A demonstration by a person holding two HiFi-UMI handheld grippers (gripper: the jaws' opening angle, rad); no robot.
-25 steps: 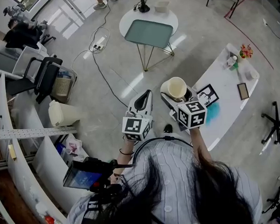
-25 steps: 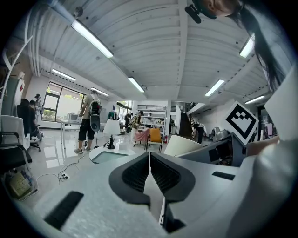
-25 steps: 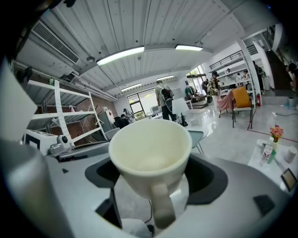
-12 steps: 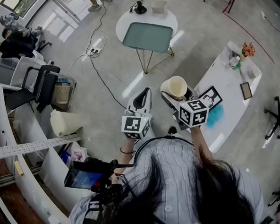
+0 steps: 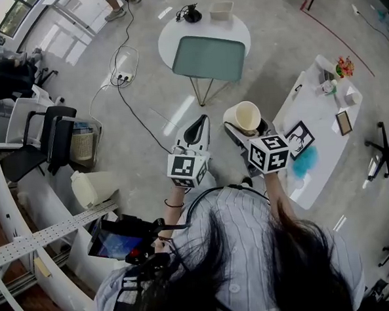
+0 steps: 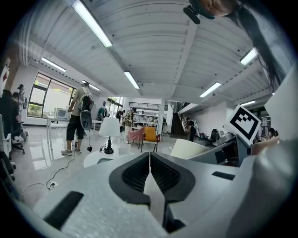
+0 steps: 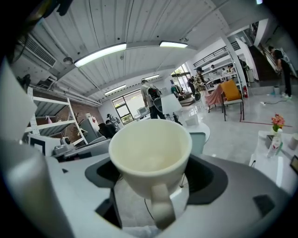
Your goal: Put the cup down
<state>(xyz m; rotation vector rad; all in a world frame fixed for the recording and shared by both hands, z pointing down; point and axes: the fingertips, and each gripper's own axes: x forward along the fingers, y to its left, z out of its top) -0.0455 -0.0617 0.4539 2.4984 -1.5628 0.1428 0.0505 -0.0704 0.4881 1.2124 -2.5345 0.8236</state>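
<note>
Cream ceramic handled cup (image 5: 247,118), clamped in right gripper (image 7: 152,180), aloft at 12 o'clock over grey floor (image 5: 144,82). Left gripper (image 6: 149,169) pressed closed on nothing. Not yet set down; carrying to a surface, perhaps white table (image 5: 320,108) at 2 o'clock, lowering, releasing left.

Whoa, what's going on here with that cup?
A person holds a gripper in each hand. The right gripper is shut on a cream cup, which is upright in the air and not yet set down. The left gripper is shut and empty. A long white table stands to the right.
</note>
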